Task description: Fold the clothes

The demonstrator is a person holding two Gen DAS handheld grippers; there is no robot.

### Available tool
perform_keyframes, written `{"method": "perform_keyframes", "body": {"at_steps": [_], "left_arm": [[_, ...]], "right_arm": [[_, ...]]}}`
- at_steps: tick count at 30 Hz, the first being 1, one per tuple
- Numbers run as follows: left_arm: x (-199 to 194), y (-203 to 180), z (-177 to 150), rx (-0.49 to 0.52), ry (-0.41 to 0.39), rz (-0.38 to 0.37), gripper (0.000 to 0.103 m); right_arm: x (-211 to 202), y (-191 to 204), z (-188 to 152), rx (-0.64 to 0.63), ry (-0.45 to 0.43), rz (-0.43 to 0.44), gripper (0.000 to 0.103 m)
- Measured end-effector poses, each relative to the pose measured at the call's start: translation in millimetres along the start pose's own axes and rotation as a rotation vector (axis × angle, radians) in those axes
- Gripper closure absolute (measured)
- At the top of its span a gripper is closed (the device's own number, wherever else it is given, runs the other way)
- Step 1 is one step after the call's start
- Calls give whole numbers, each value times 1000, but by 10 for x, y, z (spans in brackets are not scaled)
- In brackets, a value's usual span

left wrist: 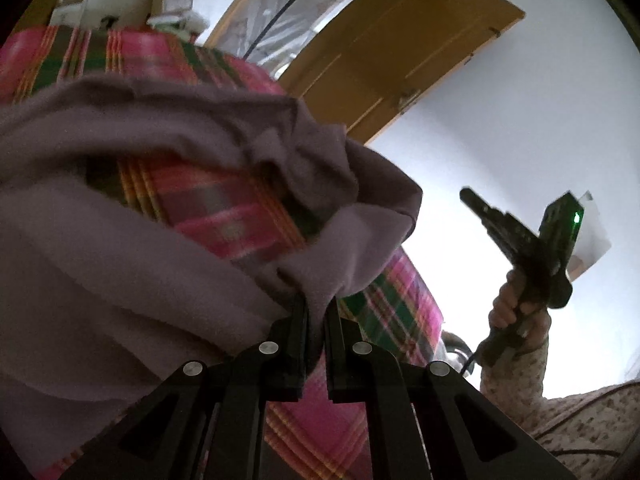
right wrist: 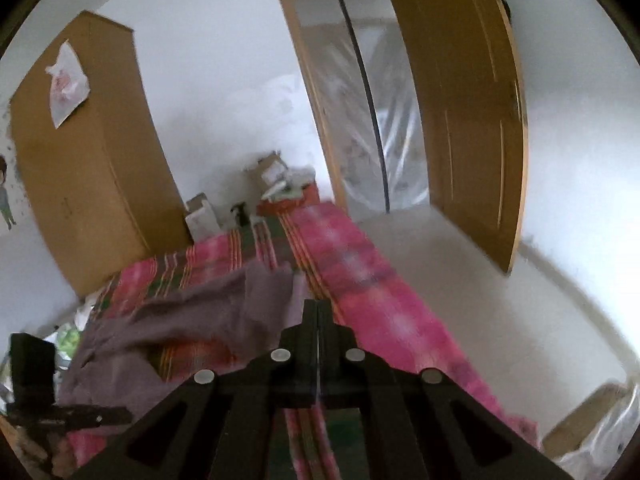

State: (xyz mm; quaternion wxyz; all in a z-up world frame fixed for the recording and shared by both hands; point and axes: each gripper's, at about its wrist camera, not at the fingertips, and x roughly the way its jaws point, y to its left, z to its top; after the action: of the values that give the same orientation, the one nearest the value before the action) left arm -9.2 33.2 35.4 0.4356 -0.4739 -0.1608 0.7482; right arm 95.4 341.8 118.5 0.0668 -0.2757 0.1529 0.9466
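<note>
**Mauve garment bunched on bed, not folded flat**

Plaid bedcover (right wrist: 360, 280) spans the bed. Mauve garment (right wrist: 192, 320) lies rumpled on it, one part lifted, no neat fold visible; folding looks unfinished. Left gripper (left wrist: 316, 308) is clamped on a garment edge. Right gripper (right wrist: 317, 310) is held up, jaws pressed together, holding nothing.

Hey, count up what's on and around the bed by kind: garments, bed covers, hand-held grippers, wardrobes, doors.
Mauve garment: 1
Pink plaid bed cover: 1
Hand-held grippers: 2 (left hand-held gripper, right hand-held gripper)
Wooden wardrobe: 1
Open wooden door: 1
Total: 6
</note>
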Motion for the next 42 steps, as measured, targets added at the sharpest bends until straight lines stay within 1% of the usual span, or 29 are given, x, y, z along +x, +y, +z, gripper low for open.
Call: {"method": "perform_keyframes", "body": {"at_steps": [2, 5, 6, 7, 9, 10, 16, 20, 21, 22, 23, 27, 31, 39, 41, 42], "left_arm": [[56, 28, -18, -4, 19, 5, 96], [74, 36, -32, -2, 23, 5, 96], [74, 38, -36, -3, 23, 4, 96], [75, 39, -42, -4, 23, 4, 96], [79, 43, -56, -7, 24, 4, 96], [81, 45, -63, -8, 24, 5, 96], [122, 67, -78, -20, 33, 7, 96], [133, 85, -93, -25, 39, 9, 96], [137, 90, -95, -27, 41, 10, 96], [140, 95, -97, -30, 42, 11, 96], [141, 98, -100, -32, 44, 12, 96], [118, 93, -121, -34, 45, 18, 96], [85, 40, -70, -21, 26, 21, 96], [73, -104, 55, 12, -14, 18, 96], [106, -100, 51, 10, -9, 13, 96], [135, -88, 49, 5, -2, 14, 96]], "right_arm": [[118, -91, -44, 20, 53, -8, 103], [329, -99, 50, 32, 96, 32, 101], [401, -96, 90, 34, 109, 48, 97], [473, -92, 129, 37, 122, 64, 85], [632, -49, 202, 20, 150, 82, 70], [730, 16, 231, -15, 168, 73, 70], [1319, 380, 397, -215, 271, 22, 69], [1648, 377, 470, -220, 353, 10, 70], [1721, 365, 483, -216, 377, 12, 73], [1731, 349, 501, -209, 380, 12, 91], [1697, 330, 522, -202, 367, 11, 99], [1561, 255, 605, -173, 314, 7, 100], [1424, 179, 688, -144, 261, 3, 100], [729, -86, 904, -40, 30, -77, 100], [589, -165, 872, -20, 1, -93, 100], [554, -210, 819, -11, 0, -105, 100]]}}
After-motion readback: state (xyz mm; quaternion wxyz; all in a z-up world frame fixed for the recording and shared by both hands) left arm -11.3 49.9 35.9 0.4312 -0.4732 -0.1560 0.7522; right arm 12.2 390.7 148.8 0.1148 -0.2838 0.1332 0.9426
